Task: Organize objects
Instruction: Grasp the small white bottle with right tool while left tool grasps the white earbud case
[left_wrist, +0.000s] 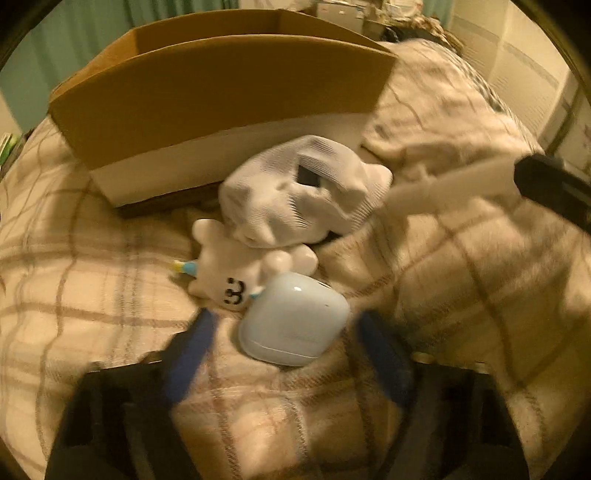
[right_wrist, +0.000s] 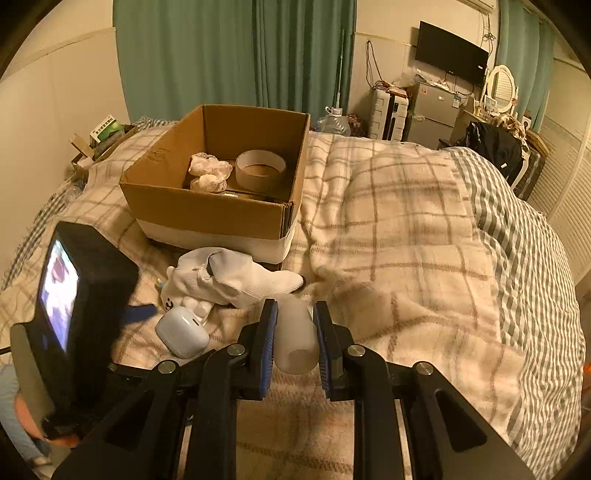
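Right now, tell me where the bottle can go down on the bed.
The plaid blanket lies bare right of the cardboard box, out to the striped bedding. In front of the box is crowded: sock, toy figure and earbud case touch, with the left gripper open around the case.

Green curtains (right_wrist: 236, 51) hang behind the bed; a wall television (right_wrist: 451, 53) hangs above a small fridge (right_wrist: 432, 110).

Left gripper (left_wrist: 284, 332) jaws spread, right gripper (right_wrist: 295, 332) jaws clamped
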